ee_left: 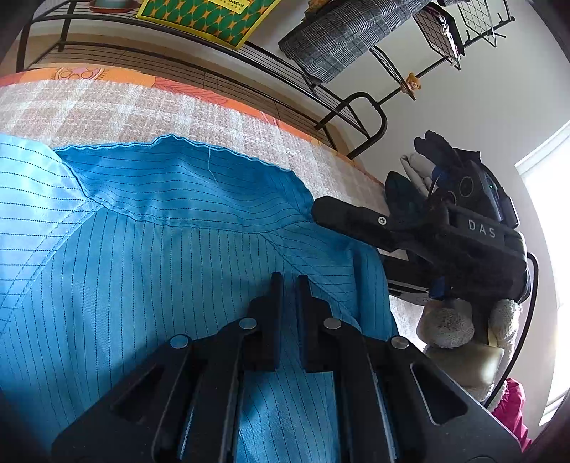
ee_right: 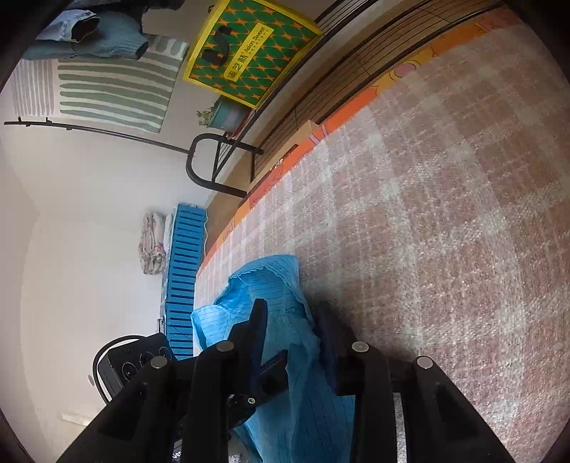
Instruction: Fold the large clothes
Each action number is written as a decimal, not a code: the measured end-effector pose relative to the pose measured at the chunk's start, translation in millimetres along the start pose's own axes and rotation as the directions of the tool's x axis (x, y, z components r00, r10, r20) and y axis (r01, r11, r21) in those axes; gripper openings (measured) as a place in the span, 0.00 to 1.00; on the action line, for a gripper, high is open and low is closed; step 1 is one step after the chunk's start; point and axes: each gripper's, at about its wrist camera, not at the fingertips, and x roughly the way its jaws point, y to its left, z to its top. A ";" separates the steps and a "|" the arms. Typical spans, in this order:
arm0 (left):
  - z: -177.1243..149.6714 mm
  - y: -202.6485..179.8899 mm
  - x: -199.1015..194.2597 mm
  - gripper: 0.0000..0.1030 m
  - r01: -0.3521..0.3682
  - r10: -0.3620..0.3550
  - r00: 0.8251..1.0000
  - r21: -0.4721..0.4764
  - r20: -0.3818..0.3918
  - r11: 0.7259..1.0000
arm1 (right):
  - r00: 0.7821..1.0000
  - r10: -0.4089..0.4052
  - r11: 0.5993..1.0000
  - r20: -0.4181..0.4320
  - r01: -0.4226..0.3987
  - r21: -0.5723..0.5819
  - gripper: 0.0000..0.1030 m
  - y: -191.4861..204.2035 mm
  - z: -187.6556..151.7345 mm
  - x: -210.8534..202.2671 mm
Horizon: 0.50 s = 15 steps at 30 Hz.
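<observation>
A large blue pinstriped garment (ee_left: 142, 256) lies on a pink-and-white checked blanket (ee_left: 107, 107), collar area toward the far side. My left gripper (ee_left: 289, 281) is nearly closed with blue cloth between and under its fingers, near the garment's right shoulder. My right gripper (ee_left: 342, 213) shows in the left wrist view at the garment's right edge. In the right wrist view the right gripper (ee_right: 290, 310) has a bunched fold of the blue garment (ee_right: 278, 285) pinched between its fingers above the blanket (ee_right: 445, 213). The left gripper's tip (ee_right: 249, 399) shows low in that view.
A black metal rack (ee_left: 320, 89) with a green-and-yellow box (ee_left: 213, 17) and a checked cloth (ee_left: 338, 42) stands behind the bed. A blue slatted crate (ee_right: 185, 277) and a black speaker (ee_right: 135, 359) sit on the floor. A window is at the right.
</observation>
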 end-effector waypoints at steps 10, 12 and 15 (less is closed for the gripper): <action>-3.5 -3.4 -1.2 0.07 -0.024 0.023 1.000 0.020 0.017 1.000 | 0.915 -0.370 0.847 0.161 0.403 -0.347 0.00 70.2 -0.1 3.0; -4.1 -4.8 -1.3 0.07 -0.032 0.032 0.999 0.028 0.021 0.999 | 0.899 -0.413 0.809 0.147 0.436 -0.394 0.00 77.4 0.3 12.3; -4.0 -3.7 -1.2 0.07 -0.031 0.031 0.999 0.023 0.022 0.999 | 0.901 -0.399 0.794 0.168 0.431 -0.428 0.01 87.5 -0.8 -2.1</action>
